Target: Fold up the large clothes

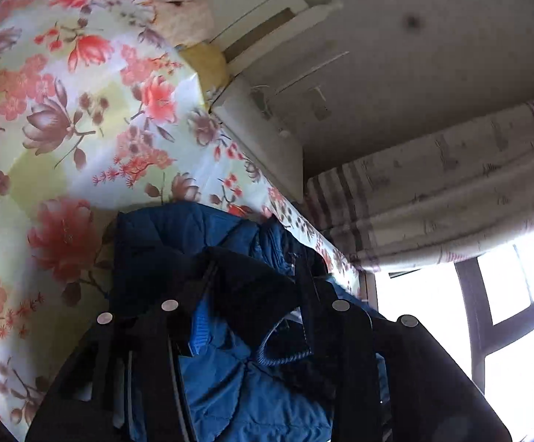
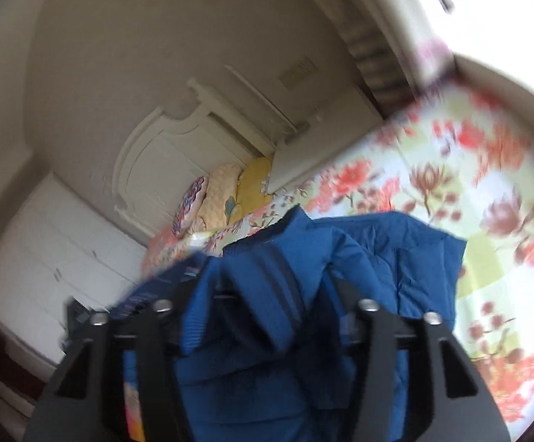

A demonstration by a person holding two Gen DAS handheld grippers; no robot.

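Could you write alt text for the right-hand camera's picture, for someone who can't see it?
A bunched blue padded jacket fills the foreground between the two black fingers of the right gripper, above a bed with a floral cover. Behind stand pillows, a white headboard and white drawers; the picture is tilted and blurred.
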